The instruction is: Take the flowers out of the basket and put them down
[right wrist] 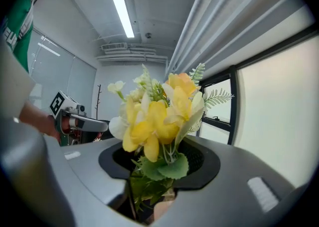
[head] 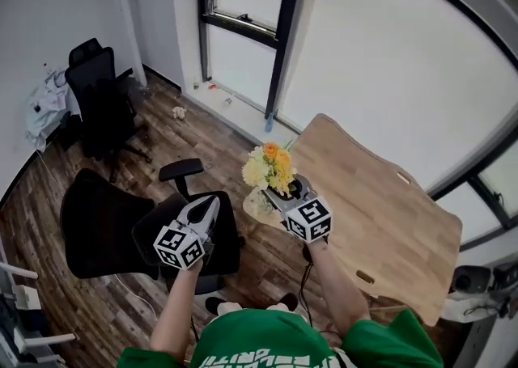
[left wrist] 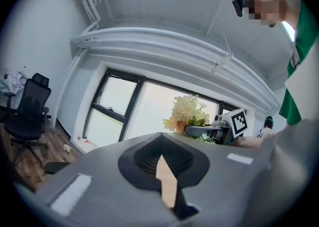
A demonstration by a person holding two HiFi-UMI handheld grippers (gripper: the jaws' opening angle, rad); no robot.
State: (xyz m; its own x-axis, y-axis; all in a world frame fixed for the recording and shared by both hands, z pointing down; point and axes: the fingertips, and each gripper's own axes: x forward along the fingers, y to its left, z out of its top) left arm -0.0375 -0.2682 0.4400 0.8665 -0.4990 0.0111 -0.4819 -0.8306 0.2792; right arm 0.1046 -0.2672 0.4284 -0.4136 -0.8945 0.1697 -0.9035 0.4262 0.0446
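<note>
A person in a green top (head: 267, 346) is standing over a dark plank floor (head: 81, 310), both bare forearms reaching forward side by side at about the same height. To the right, a pale wooden bench (head: 380, 205) with rounded corners is standing along a wall of large windows (head: 243, 2). To the left, a black office chair (head: 121, 233) is sitting just below the left hand, and a second black chair (head: 97, 99) is waiting well apart near the far wall.

The left tongs (head: 209, 206) are pointing ahead above the near chair's seat. In the left gripper view the left tongs (left wrist: 167, 191) are showing their jaws brought together with nothing between them.

The right tongs (head: 283, 195) are angling slightly downward just beside the bench's near corner, and they are gripping the flowers (head: 269, 167) by the stems. The right gripper view is showing green stalks and leaves pinched low between the jaws, the blooms rising upright above them.

The flowers (right wrist: 159, 116) are a small bunch of yellow and cream blossoms with one orange head, rounded green leaves and a feathery fern sprig. They are being held up in the air between the chair and the bench, touching neither.
</note>
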